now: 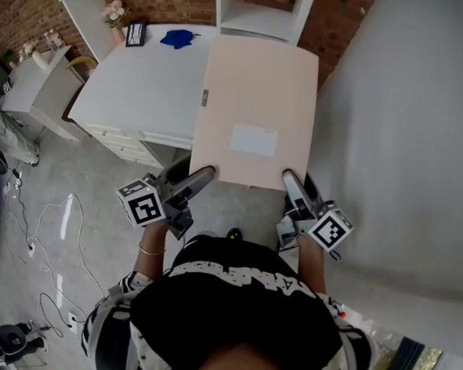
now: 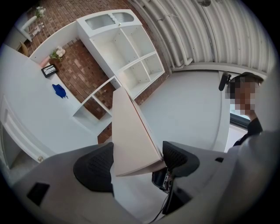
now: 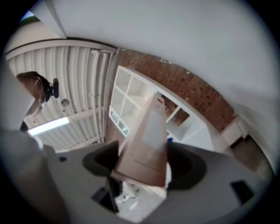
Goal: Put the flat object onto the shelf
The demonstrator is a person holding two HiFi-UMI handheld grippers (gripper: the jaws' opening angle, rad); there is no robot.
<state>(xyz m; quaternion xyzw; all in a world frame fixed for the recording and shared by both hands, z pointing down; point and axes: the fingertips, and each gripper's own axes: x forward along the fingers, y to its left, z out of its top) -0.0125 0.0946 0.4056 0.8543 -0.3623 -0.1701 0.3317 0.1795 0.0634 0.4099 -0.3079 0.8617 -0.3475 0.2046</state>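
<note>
The flat object (image 1: 254,105), a broad pale-pink box with a light label (image 1: 254,140) on its upper face, is held up off the floor by both grippers at its near edge. It stretches away ahead of them, its far edge pointing at the white shelf (image 1: 258,13).

The left gripper (image 1: 204,174) clamps the near left corner. In the left gripper view, that corner sits squarely between the dark pads of the left gripper (image 2: 136,162), one jaw pressed on each face, and the box runs forward from the jaws toward the shelf's open compartments (image 2: 127,48).

The right gripper (image 1: 291,180) grips the near right corner in the same way. The right gripper view shows its jaws closed on the box from both sides (image 3: 144,164), the labelled face turned to the camera.

To the left of the left gripper, beyond it, stands a white table (image 1: 136,92) with a blue thing (image 1: 176,38) at its far side.
</note>
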